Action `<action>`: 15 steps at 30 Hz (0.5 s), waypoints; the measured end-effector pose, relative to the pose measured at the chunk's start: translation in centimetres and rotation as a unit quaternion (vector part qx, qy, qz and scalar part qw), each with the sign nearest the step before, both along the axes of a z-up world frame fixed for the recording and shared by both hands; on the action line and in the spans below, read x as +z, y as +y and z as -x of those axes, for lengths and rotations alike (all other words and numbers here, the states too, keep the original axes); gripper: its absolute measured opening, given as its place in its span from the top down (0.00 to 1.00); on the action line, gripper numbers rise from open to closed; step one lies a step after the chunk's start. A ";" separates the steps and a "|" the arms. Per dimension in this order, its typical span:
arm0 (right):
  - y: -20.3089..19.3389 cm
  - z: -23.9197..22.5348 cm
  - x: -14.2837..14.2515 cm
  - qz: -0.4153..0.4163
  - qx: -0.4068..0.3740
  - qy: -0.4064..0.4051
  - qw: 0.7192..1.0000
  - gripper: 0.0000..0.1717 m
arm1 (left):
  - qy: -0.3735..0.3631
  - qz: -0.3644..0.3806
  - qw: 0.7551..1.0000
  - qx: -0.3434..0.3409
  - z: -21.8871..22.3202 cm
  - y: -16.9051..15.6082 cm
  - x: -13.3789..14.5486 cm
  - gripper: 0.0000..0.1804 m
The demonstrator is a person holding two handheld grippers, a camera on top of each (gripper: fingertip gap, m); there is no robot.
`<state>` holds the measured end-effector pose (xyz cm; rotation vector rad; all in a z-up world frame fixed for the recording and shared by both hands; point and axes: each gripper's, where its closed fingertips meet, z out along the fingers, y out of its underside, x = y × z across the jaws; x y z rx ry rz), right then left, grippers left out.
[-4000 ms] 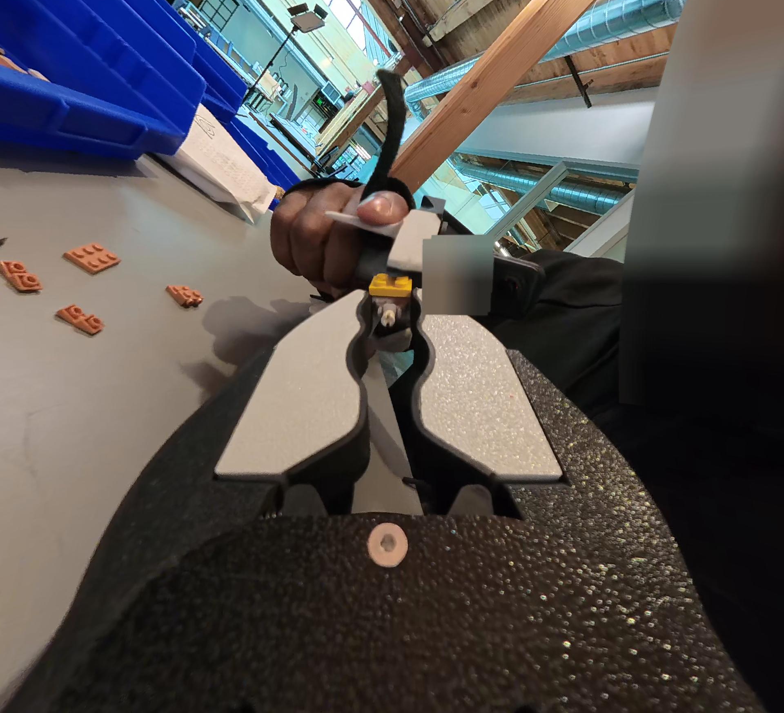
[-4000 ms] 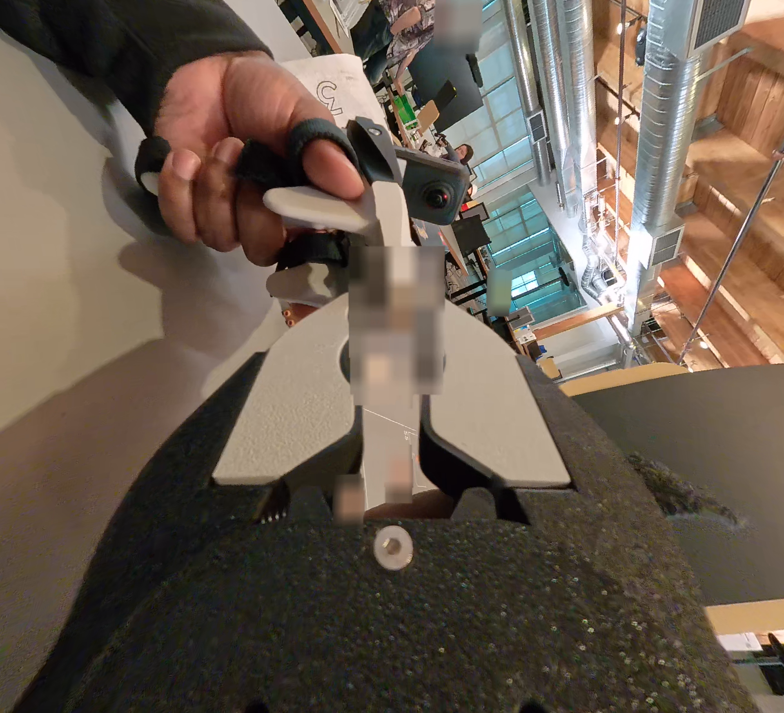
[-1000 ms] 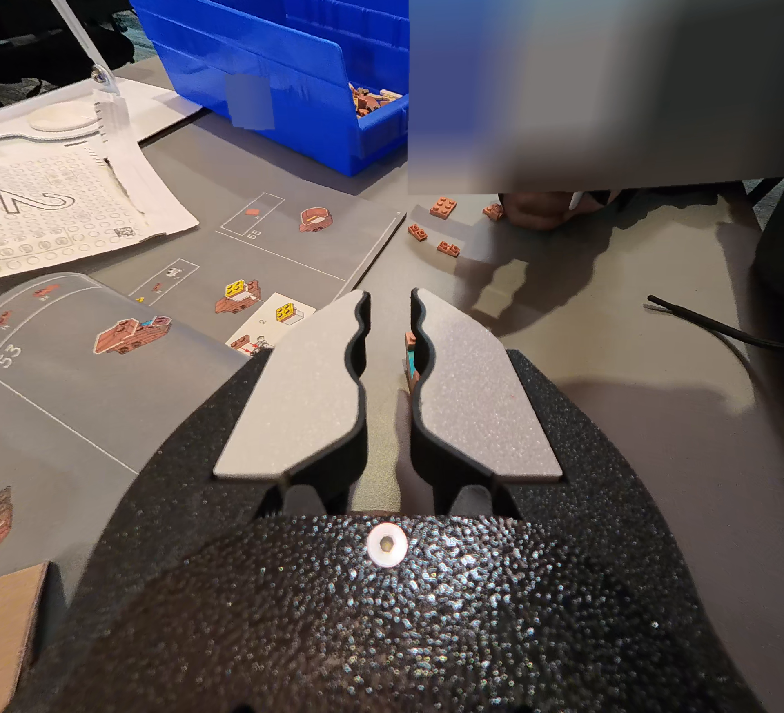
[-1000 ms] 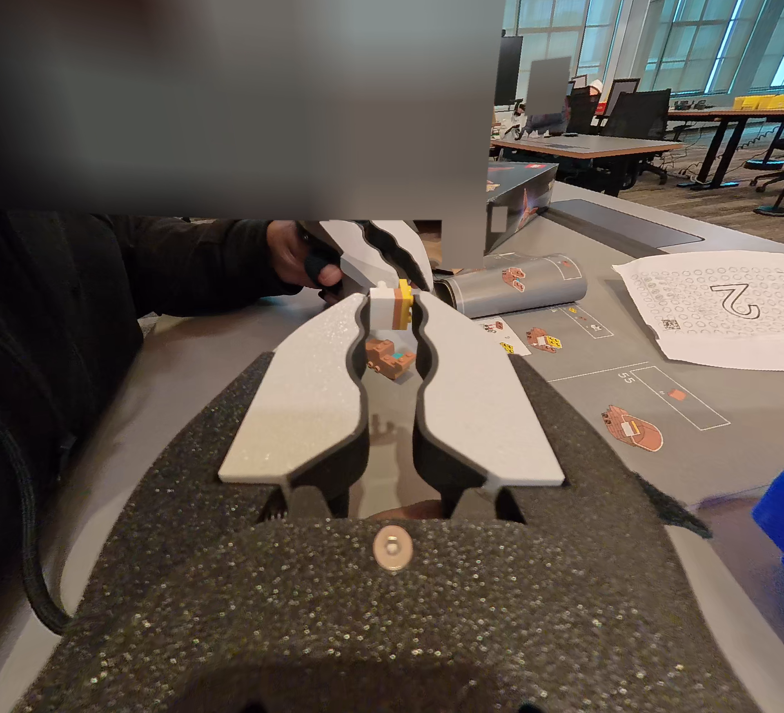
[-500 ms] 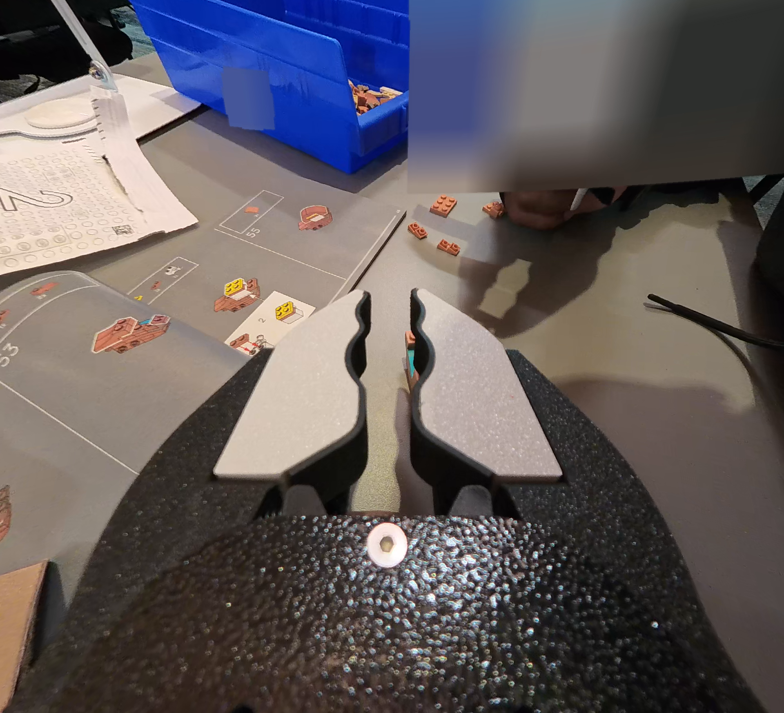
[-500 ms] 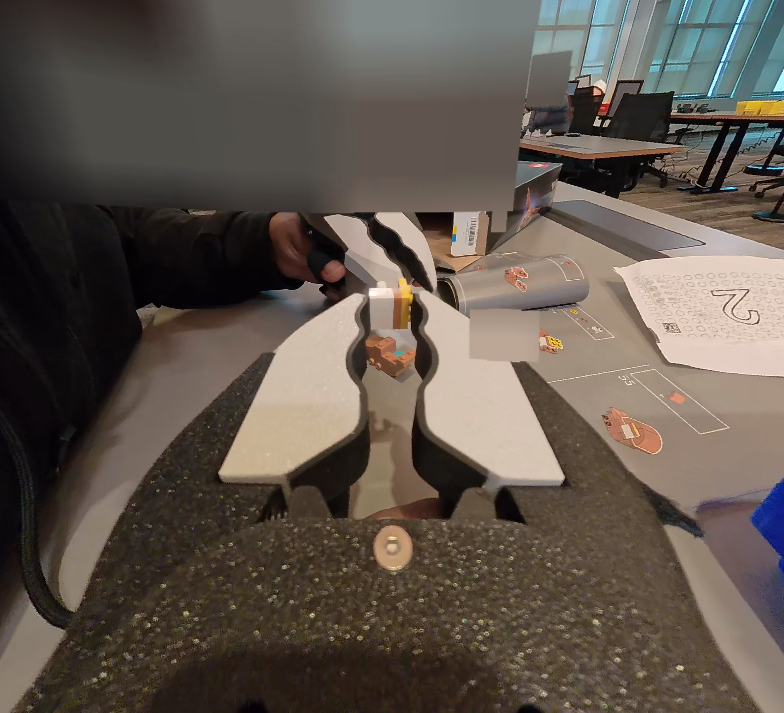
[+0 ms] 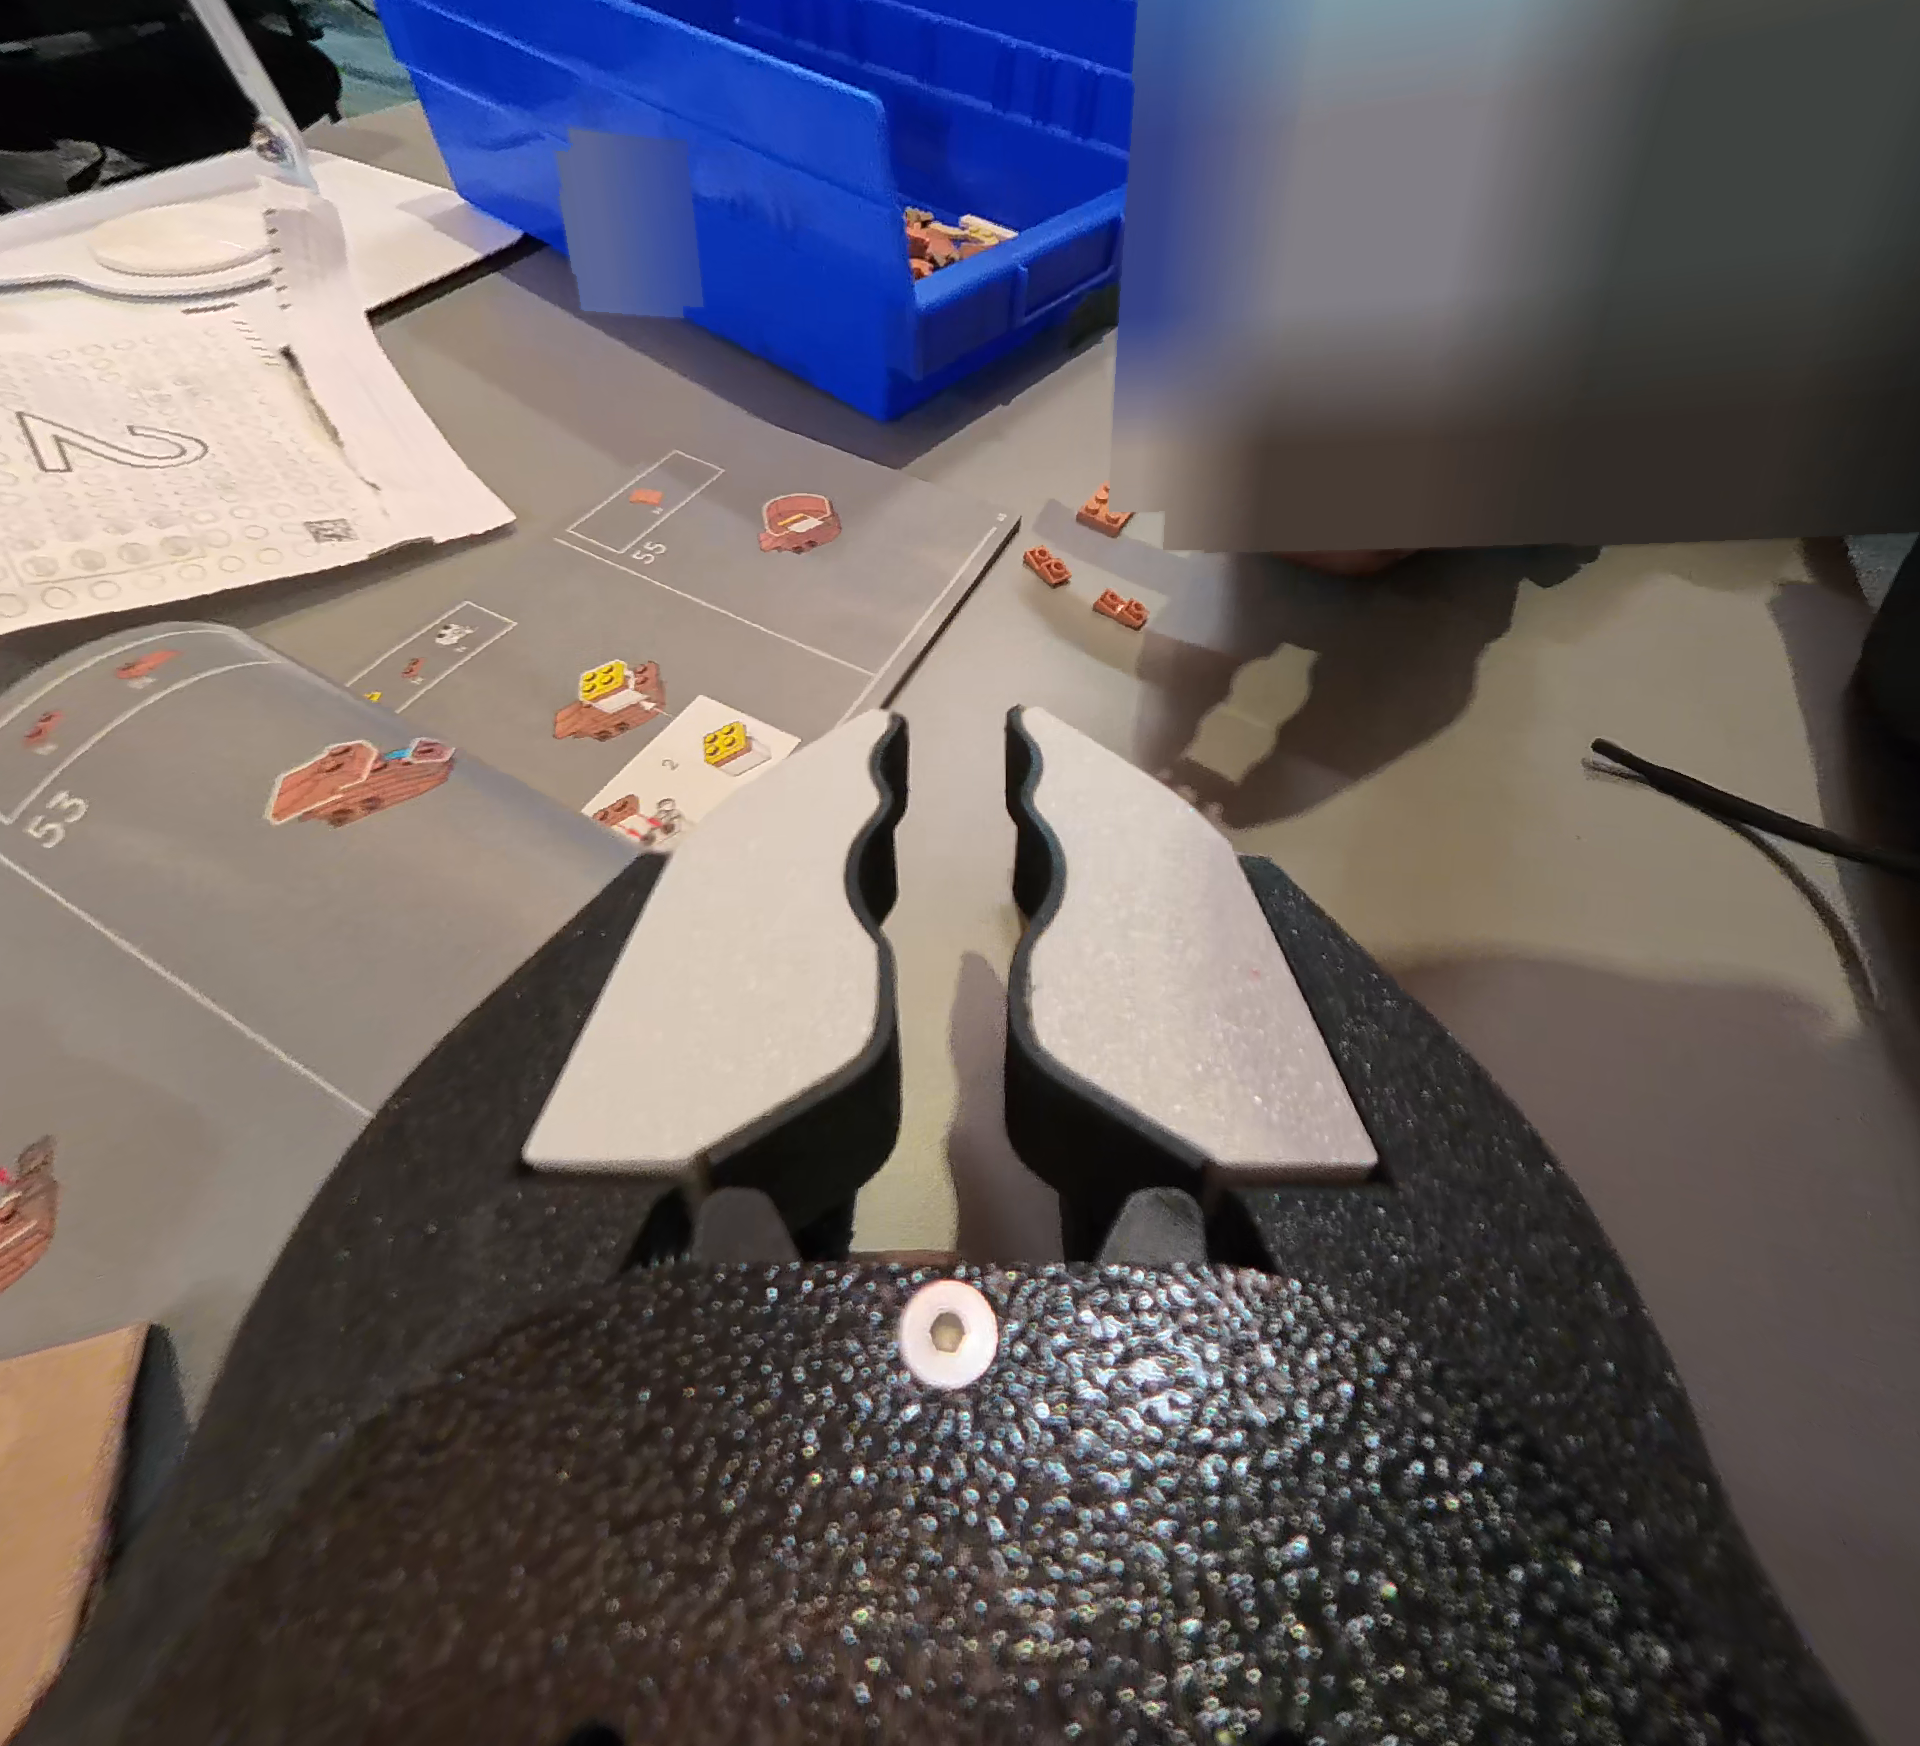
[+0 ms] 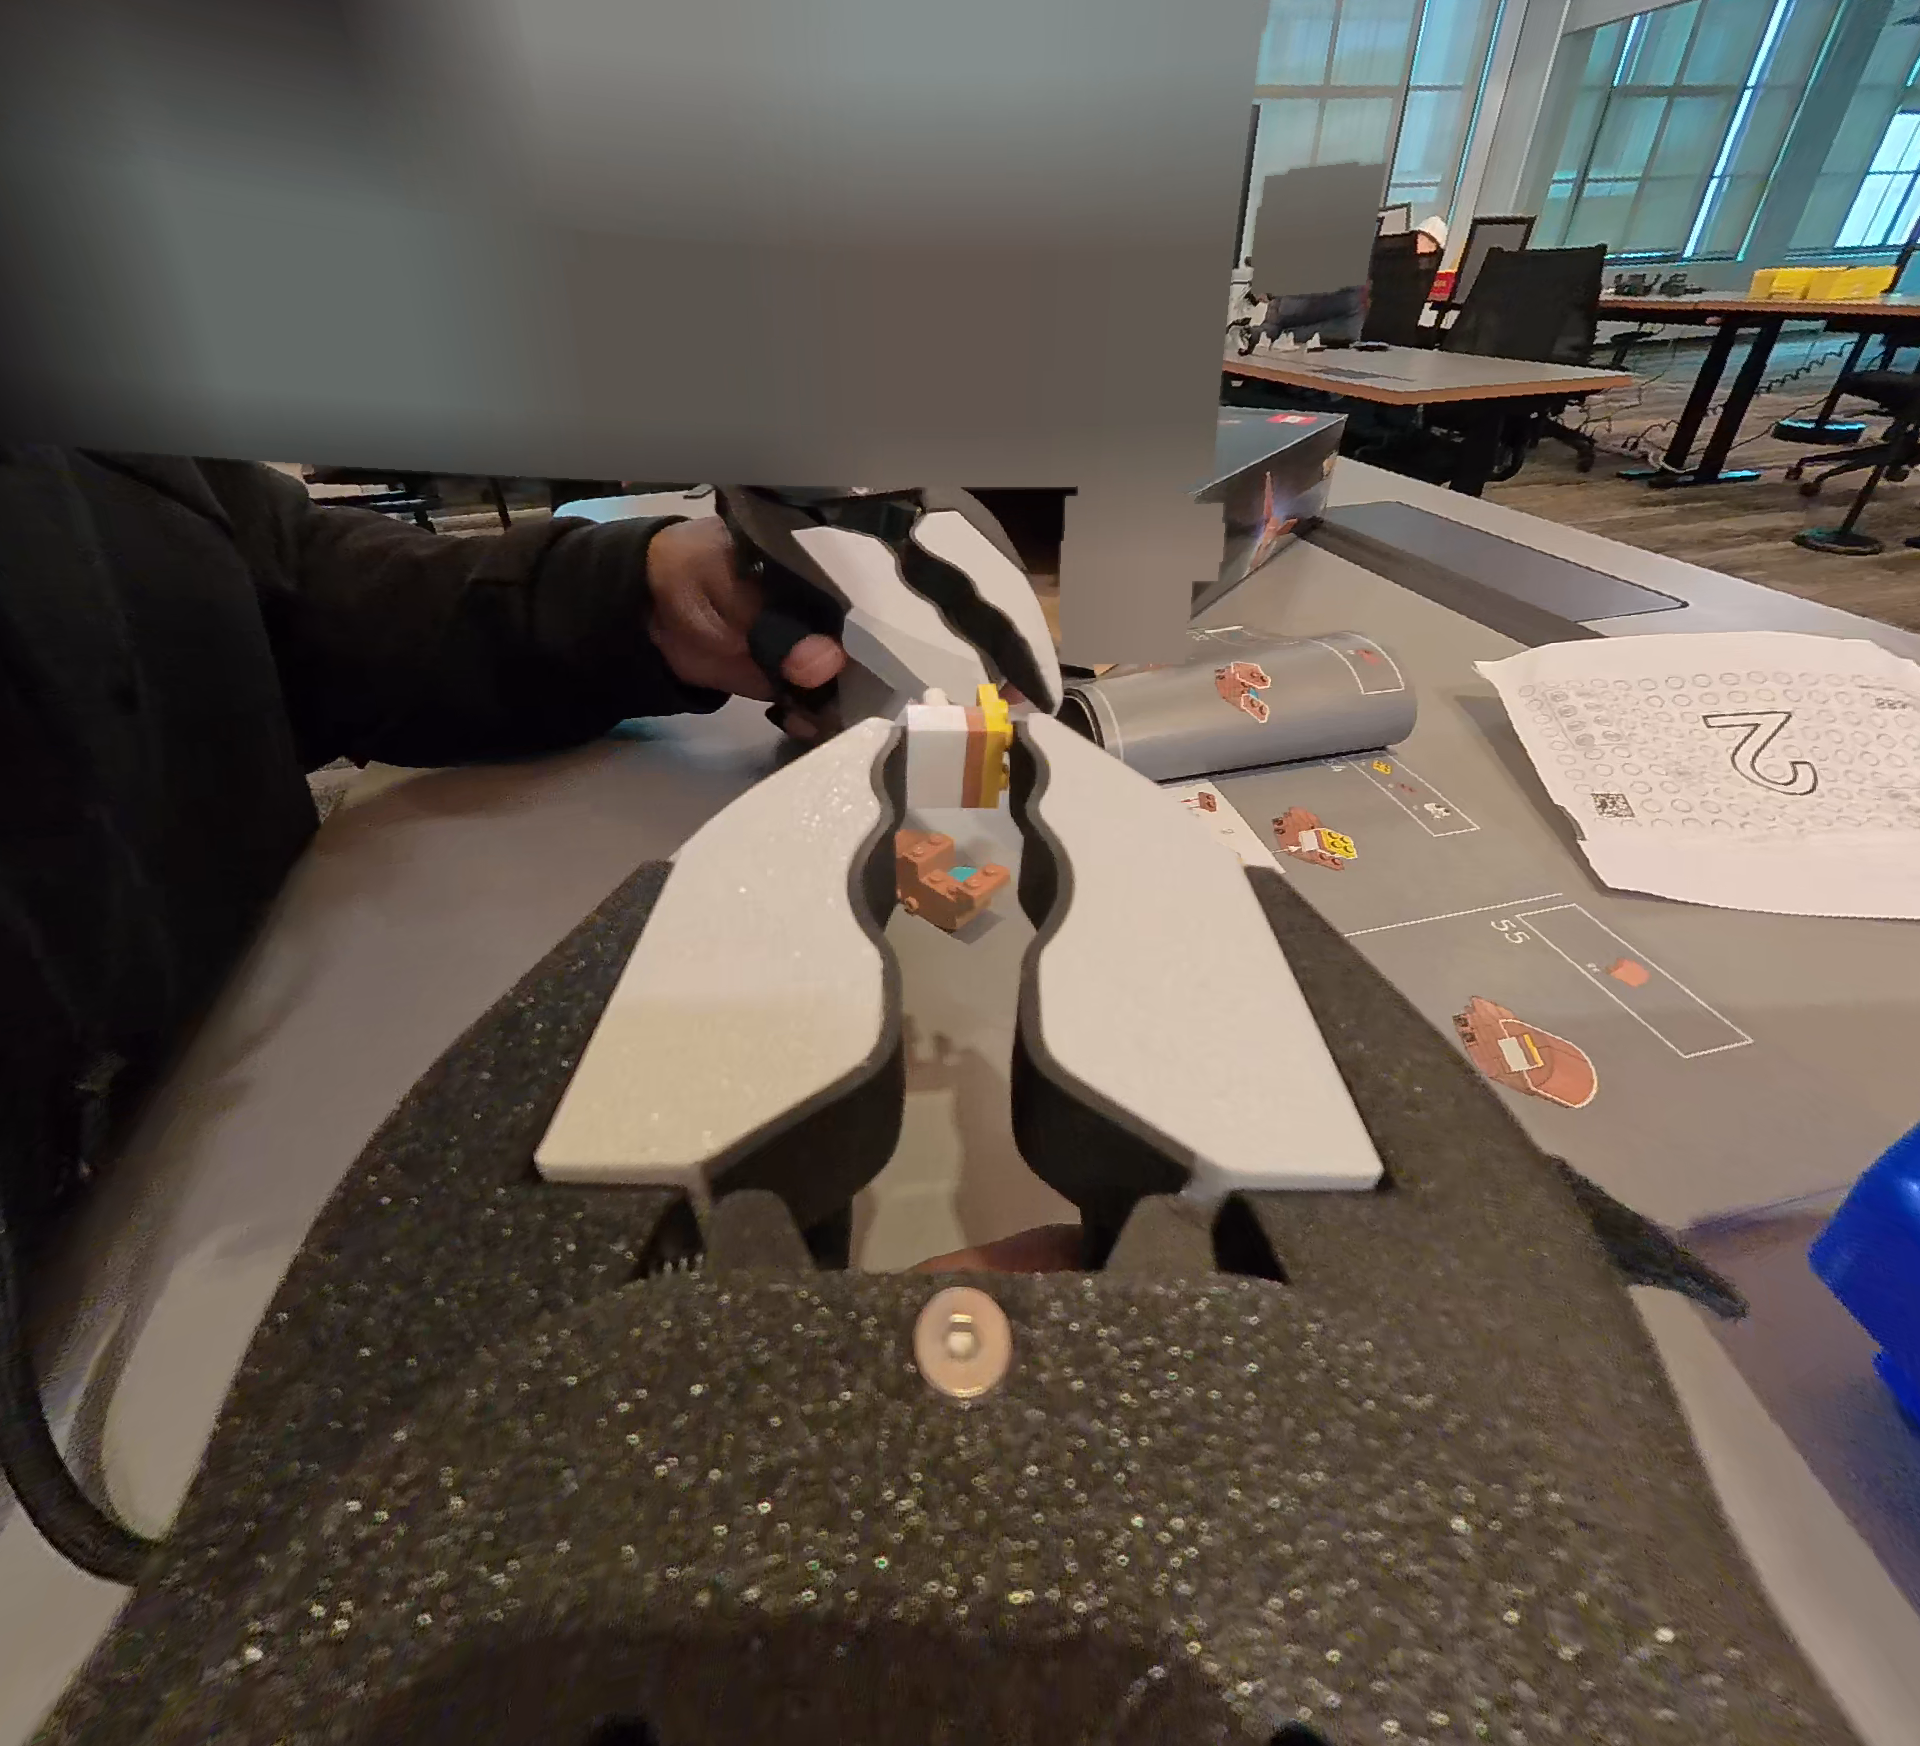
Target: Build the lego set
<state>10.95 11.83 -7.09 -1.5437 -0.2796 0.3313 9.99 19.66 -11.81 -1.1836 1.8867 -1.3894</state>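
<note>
Two jaws were in use. The right gripper [image 8: 956, 740] pressed its tips on a small white, brown and yellow brick stack [image 8: 958, 756], just above the brown model [image 8: 948, 877] on the desk [image 8: 468, 865]. The stack looked light, stiff and smooth, best held by its flat sides. The left gripper [image 7: 954, 730], just behind the stack, stood slightly open and empty.

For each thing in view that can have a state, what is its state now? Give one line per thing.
Right gripper: shut on a white, brown and yellow brick stack.
Left gripper: open, nothing between the fingers.
Brown brick model: resting on the table.
Instruction booklet: open, one side curled.
Blue bin: open-topped, bricks inside.
</note>
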 end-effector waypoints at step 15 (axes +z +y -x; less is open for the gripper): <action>0.9 1.2 -1.2 0.000 -0.049 -0.127 0.991 0.89 | 0.013 -0.019 0.999 -0.028 0.7 -1.1 -0.1 0.89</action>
